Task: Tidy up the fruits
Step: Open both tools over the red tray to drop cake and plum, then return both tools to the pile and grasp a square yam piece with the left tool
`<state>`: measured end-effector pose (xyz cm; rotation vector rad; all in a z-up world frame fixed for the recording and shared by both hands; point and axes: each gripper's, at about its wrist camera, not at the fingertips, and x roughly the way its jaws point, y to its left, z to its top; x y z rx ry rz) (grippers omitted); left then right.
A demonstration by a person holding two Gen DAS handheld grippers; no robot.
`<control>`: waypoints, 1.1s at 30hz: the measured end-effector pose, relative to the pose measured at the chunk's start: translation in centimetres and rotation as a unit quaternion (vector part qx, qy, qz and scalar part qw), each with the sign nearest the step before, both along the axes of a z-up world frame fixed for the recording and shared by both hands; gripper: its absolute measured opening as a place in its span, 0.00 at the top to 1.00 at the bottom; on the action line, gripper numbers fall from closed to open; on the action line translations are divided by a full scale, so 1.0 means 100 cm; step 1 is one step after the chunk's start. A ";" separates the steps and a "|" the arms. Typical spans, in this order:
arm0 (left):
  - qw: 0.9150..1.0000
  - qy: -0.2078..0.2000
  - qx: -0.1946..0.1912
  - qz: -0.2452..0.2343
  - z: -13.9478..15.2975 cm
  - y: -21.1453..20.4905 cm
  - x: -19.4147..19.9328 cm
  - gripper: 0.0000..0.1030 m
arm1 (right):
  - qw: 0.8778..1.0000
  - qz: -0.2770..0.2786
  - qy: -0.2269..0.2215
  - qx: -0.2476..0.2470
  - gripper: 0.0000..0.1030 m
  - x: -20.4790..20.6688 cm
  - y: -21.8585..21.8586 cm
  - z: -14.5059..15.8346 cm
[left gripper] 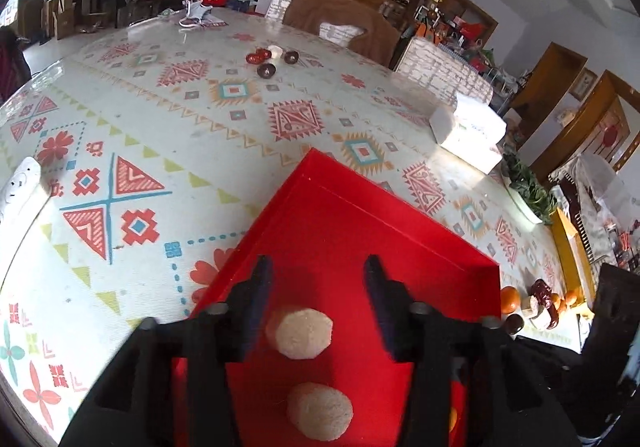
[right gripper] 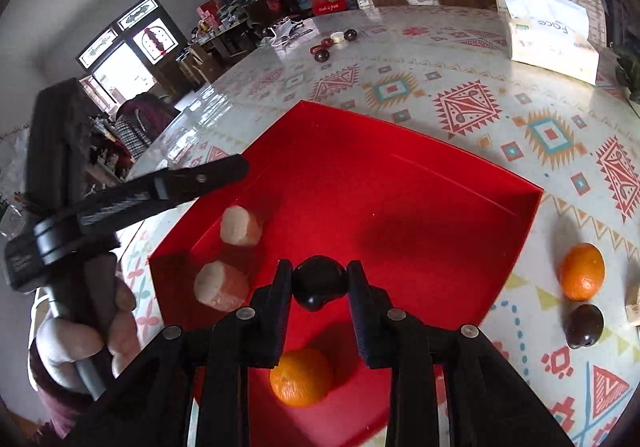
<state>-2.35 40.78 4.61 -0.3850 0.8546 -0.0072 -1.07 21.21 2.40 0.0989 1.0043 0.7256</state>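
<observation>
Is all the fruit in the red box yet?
Not yet. Done: two pale pieces and an orange lie in the red box. In hand: the right claw grips a dark fruit above it; the left claw is open. Left: another orange, a dark fruit, and more far off.

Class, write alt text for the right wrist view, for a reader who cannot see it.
The right gripper pinches a dark round fruit above a red tray that holds an orange and two pale peeled pieces. The left gripper reaches in from the left; another orange sits on the patterned tablecloth.
</observation>
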 end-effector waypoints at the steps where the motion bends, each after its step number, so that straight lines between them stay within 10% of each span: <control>1: 1.000 -0.004 0.001 0.002 0.002 0.001 -0.002 0.46 | 1.000 0.001 -0.001 -0.001 0.70 -0.001 0.000 0.000; 16: 0.995 -0.101 0.007 -0.001 0.059 -0.041 -0.053 0.29 | 0.991 -0.063 -0.111 0.047 0.44 -0.029 -0.089 0.072; 22: 0.992 -0.127 0.013 -0.011 0.074 -0.068 -0.075 0.23 | 0.961 -0.170 -0.216 -0.008 0.06 -0.069 -0.179 0.095; 28: 0.991 -0.124 -0.004 -0.055 0.073 -0.112 -0.071 0.23 | 0.951 -0.276 -0.136 -0.015 0.10 -0.060 -0.283 0.068; 33: 0.991 -0.093 -0.018 -0.098 0.056 -0.154 -0.056 0.23 | 0.961 -0.271 -0.062 -0.011 0.40 -0.049 -0.309 0.029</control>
